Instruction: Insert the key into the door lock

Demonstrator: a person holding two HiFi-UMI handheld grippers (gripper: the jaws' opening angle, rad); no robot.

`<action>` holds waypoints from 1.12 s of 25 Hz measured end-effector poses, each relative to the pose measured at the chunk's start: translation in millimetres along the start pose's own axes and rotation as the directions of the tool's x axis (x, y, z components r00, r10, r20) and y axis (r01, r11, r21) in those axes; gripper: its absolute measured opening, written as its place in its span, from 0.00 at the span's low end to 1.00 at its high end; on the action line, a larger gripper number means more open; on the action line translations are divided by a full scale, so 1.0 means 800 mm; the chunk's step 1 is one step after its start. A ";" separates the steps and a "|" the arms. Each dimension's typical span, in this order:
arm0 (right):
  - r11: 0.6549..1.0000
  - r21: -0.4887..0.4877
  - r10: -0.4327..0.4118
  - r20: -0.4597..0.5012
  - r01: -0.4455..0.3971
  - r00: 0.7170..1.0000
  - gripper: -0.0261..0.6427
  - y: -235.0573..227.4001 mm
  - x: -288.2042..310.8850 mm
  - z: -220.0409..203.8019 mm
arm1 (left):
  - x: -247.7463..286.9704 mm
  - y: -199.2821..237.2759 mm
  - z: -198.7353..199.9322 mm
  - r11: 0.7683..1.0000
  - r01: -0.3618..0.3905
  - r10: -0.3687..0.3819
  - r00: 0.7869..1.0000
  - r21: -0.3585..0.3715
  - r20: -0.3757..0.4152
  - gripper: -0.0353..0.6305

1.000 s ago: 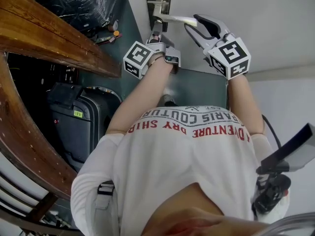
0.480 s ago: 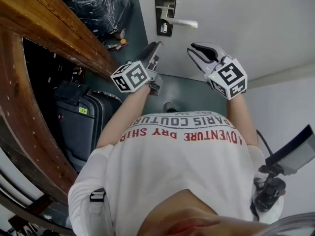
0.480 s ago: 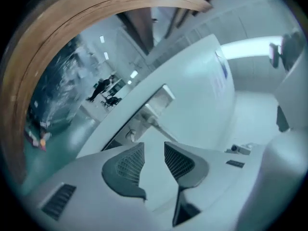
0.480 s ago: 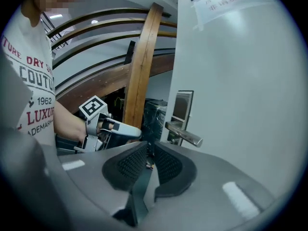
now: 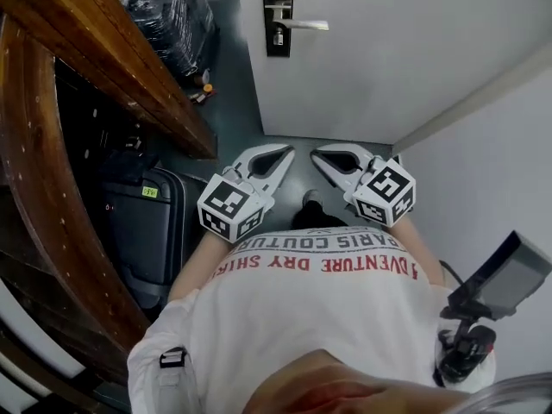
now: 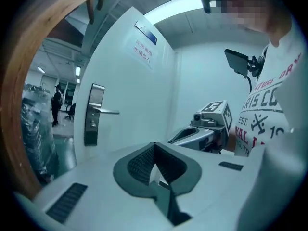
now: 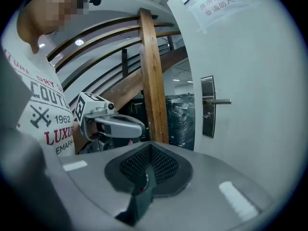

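Since the key (image 5: 278, 38) seems lodged in the lock (image 5: 278, 15), nothing needs gripping. The left hand-held gripper (image 5: 281, 153) and right hand-held gripper (image 5: 320, 155) stand closed and empty.

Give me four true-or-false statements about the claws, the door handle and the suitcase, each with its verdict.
1. The left claw and the right claw are both shut, with nothing between their jaws. True.
2. In the head view, the door handle has its lever pointing right. True.
3. The left claw grips the door handle. False: it hangs near the person's chest, well clear of the door.
4. The dark suitcase stands to the right of the door. False: it stands on the left, beneath the wooden beam.
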State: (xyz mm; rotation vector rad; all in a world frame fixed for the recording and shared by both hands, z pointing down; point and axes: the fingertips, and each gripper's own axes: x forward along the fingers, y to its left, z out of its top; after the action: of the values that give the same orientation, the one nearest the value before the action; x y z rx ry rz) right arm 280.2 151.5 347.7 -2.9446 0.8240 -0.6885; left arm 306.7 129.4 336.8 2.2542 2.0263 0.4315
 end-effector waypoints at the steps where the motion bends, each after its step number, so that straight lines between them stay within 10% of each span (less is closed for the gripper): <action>1: 1.000 0.014 0.003 -0.015 -0.003 1.000 0.04 -0.022 0.009 0.006 | 0.014 0.018 0.004 0.999 0.000 0.000 1.000 -0.041 -0.013 0.06; 9: 0.999 -0.011 0.038 0.003 -0.038 0.999 0.04 -0.036 0.006 0.057 | 0.007 0.028 0.031 0.994 -0.044 0.036 0.996 -0.100 -0.077 0.06; 23: 0.999 -0.031 0.021 0.035 -0.020 0.999 0.04 0.281 -0.281 -0.072 | -0.134 -0.386 -0.059 0.996 0.006 -0.013 0.996 -0.087 -0.084 0.06; 28: 1.000 0.012 -0.021 0.062 0.020 0.998 0.04 0.336 -0.343 -0.069 | -0.176 -0.459 -0.049 0.995 -0.002 -0.005 0.997 -0.101 -0.073 0.06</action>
State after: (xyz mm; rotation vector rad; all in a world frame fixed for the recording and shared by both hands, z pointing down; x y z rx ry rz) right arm -85.0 62.0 251.5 -2.9521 0.7836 -0.5970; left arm -68.9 30.4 262.9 2.2090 1.9908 0.6105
